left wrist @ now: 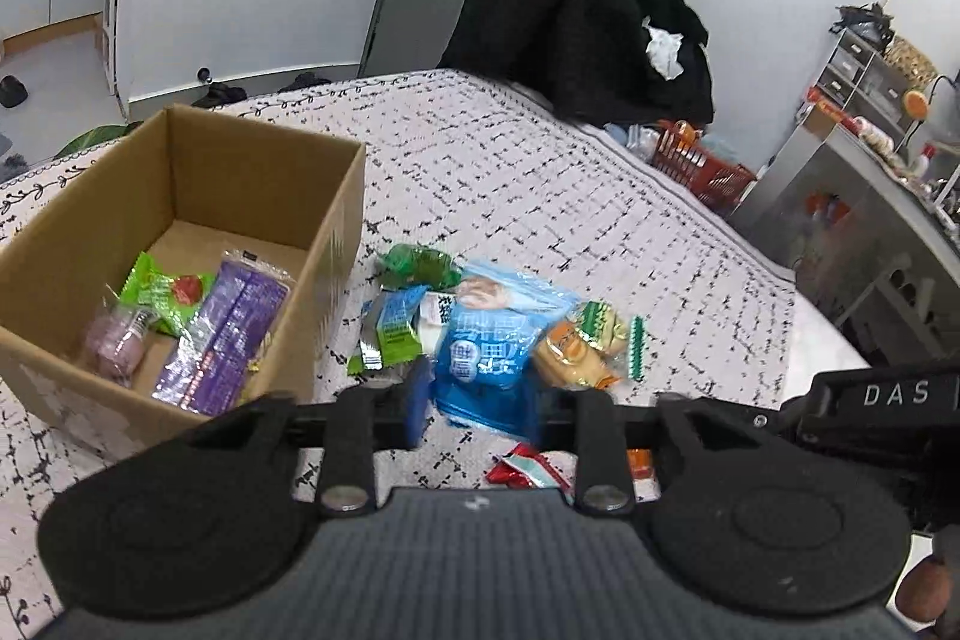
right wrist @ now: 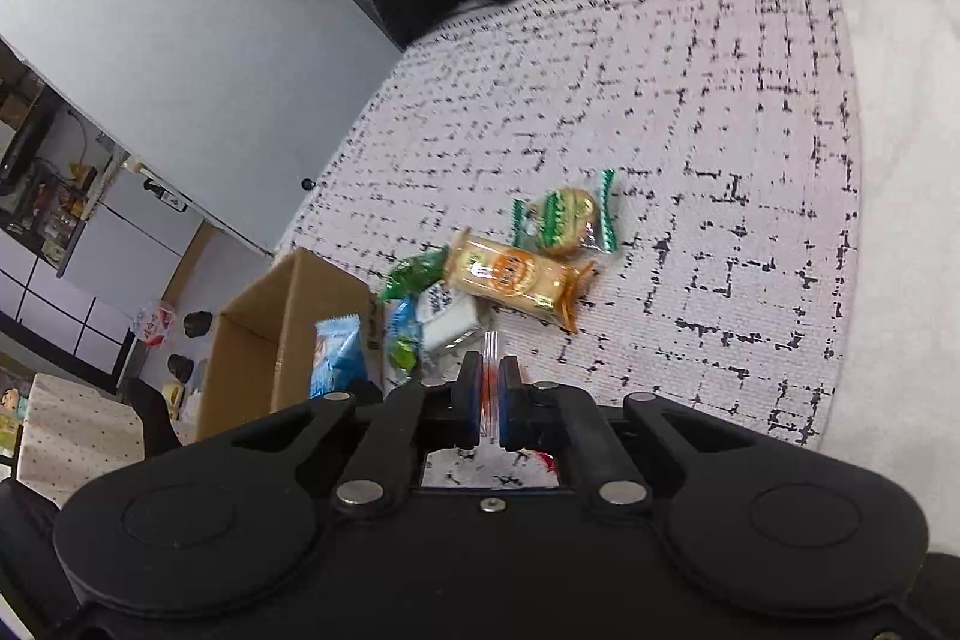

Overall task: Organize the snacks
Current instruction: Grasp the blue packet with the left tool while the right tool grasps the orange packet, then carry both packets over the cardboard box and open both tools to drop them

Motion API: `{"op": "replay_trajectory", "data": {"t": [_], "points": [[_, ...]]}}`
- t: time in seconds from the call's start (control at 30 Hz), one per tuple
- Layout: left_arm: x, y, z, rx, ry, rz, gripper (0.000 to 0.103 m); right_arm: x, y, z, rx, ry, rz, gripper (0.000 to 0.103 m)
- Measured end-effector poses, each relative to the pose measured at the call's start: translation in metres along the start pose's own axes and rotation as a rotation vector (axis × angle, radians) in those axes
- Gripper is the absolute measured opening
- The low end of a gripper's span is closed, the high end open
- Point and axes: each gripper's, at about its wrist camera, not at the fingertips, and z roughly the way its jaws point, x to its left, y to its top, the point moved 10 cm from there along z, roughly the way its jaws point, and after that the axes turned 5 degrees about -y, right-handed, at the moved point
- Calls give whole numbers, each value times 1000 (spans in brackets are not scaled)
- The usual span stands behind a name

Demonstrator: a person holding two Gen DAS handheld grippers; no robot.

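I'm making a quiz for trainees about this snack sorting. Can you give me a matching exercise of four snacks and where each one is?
Snacks:
1. purple packet
2. blue bag
3. round green-striped biscuit
4. red-orange wrapper

Places:
A. lying loose on the patterned blanket
B. between the fingers of the left gripper
C. inside the cardboard box
D. pinched by the fingers of the right gripper

Pairs: 1-C, 2-B, 3-A, 4-D
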Motion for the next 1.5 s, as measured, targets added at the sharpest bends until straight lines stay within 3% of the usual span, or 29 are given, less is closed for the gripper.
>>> {"op": "replay_trajectory", "data": {"t": [0.1, 0.4, 0.6, 0.83, 0.93, 1.0, 1.03, 1.5], "points": [[0, 5, -10, -14, -13, -4, 26, 10, 2, -9, -18, 6, -10, 0], [4, 30, -44, -74, -36, -17, 26, 35, 7, -23, -61, -8, -60, 0], [28, 45, -65, -102, -34, -37, 26, 27, -14, -6, 11, -38, 2, 1], [71, 57, -73, -96, 27, -85, 27, 41, -56, 22, 118, -27, -14, 4], [88, 57, -76, -94, 56, -96, 27, 48, -66, 34, 149, -27, -16, 16], [97, 56, -75, -86, 71, -107, 27, 51, -69, 39, 146, -36, -21, 46], [100, 55, -73, -82, 76, -108, 27, 54, -70, 41, 133, -42, -31, 51], [131, 43, -57, -34, 119, -143, 27, 73, -82, 84, 188, -93, -156, 53]]}}
